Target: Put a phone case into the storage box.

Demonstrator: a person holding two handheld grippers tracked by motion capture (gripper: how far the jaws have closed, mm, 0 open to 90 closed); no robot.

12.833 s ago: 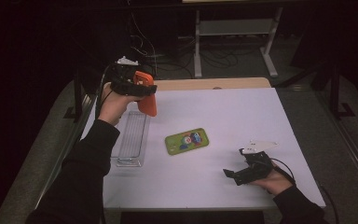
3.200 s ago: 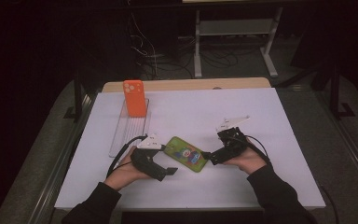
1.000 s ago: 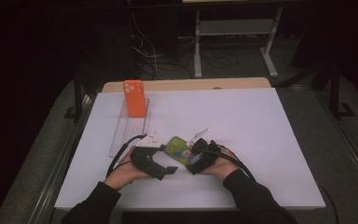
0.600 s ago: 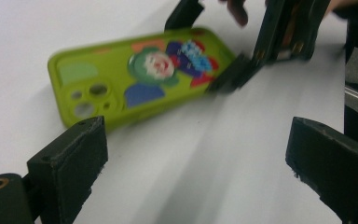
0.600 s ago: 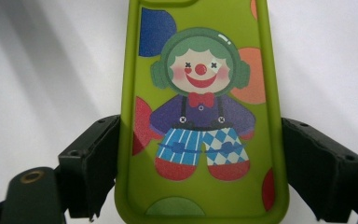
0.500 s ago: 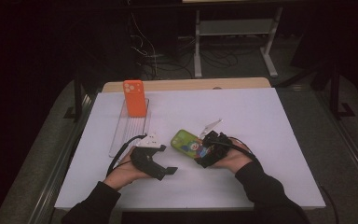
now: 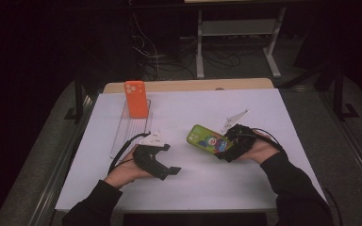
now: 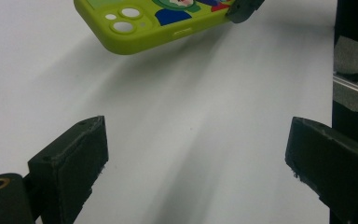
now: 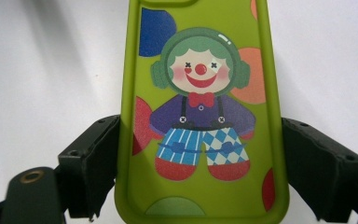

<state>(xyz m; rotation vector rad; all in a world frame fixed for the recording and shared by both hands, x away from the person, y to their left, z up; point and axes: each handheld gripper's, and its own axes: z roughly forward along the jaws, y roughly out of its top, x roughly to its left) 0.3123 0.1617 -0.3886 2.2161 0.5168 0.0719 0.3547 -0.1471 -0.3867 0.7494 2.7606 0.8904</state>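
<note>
Your left gripper (image 7: 169, 170) sits low on the white table (image 7: 264, 188), jaws spread wide with nothing between them, pointing toward 3 o'clock. At its 11 o'clock, an orange phone case (image 7: 136, 99) stands upright at the far end of a clear tray (image 7: 122, 139). Right of centre, the green clown phone case (image 7: 209, 139) is lifted off the table, shadow under it in the left gripper view, camera end toward 10 o'clock. Your right gripper (image 7: 226, 153) is clamped on that case's lower end, one jaw on each long edge. Your left gripper is at its 8 o'clock, apart from it.
</note>
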